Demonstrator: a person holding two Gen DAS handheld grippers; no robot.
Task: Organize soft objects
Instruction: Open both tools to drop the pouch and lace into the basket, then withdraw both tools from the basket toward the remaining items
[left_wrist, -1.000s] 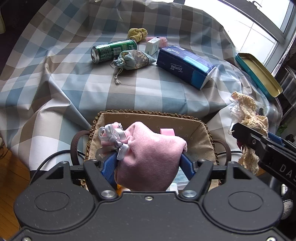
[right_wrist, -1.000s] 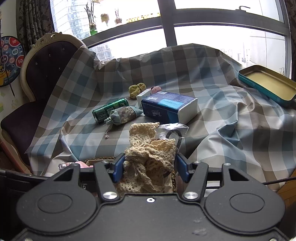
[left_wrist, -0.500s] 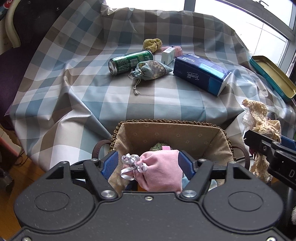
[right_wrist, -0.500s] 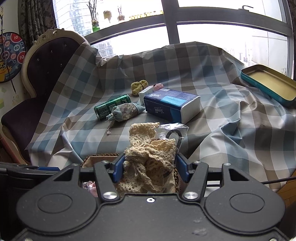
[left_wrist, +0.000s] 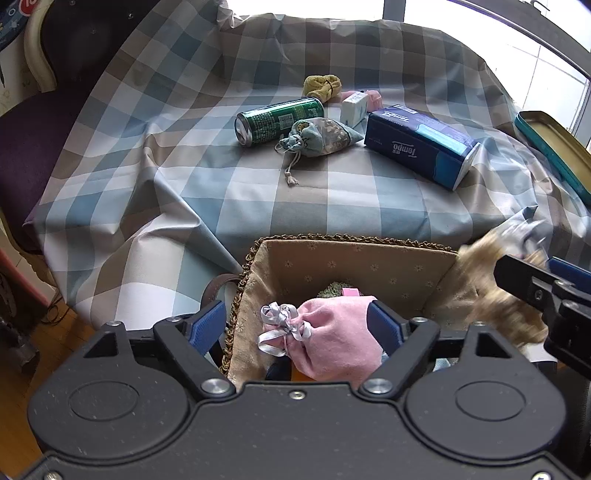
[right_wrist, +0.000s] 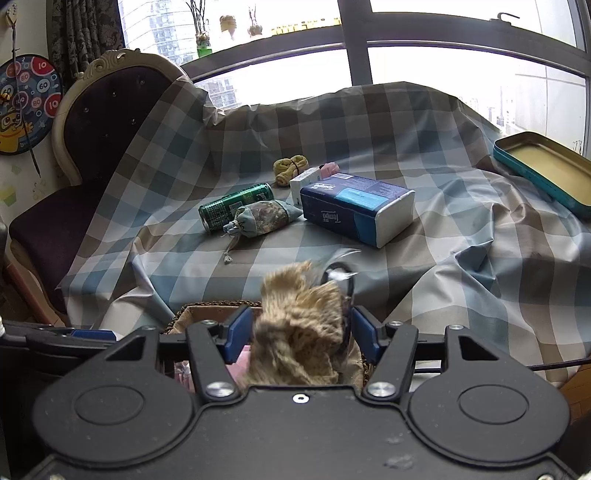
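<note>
- Left wrist view: the left gripper (left_wrist: 295, 325) has just been opening, and its jaws now stand wide. The pink pouch (left_wrist: 332, 339) lies between them; the left blue pad is clearly apart from it, and the right pad is only beside it, so the pouch looks released.
- The pink pouch is of soft fleece-like cloth, rounded, with a shiny silver ribbon bow (left_wrist: 282, 326) at its neck. It sits inside the basket (left_wrist: 354, 258), near the front wall.
- The basket is lined with beige cloth that has small flowers, and its rim is a braided brown cord. A brown handle (left_wrist: 214, 291) is on its left side.
- Right wrist view: the right gripper (right_wrist: 297, 332) has also just been opening. The cream crochet piece (right_wrist: 299, 332) is between its pads but blurred, so it seems to be dropping free toward the basket below.
- Risk: the crochet is loose and lacy, so a loop could catch on a pad or on the basket rim and hang half outside. A clear wrapper and a dark ring near it could snag too.
- Risk: the two grippers are close above one basket; lifting carelessly could knock them together or drag the pouch out by its ribbon.
- Farther out, on the checked cloth (left_wrist: 332, 199), lie a floral drawstring pouch (left_wrist: 321, 138) and yellow knotted cloth (left_wrist: 321, 86), both soft and still outside, beside a hard green can (left_wrist: 277, 120) and a blue tissue pack (left_wrist: 421, 146).
</note>
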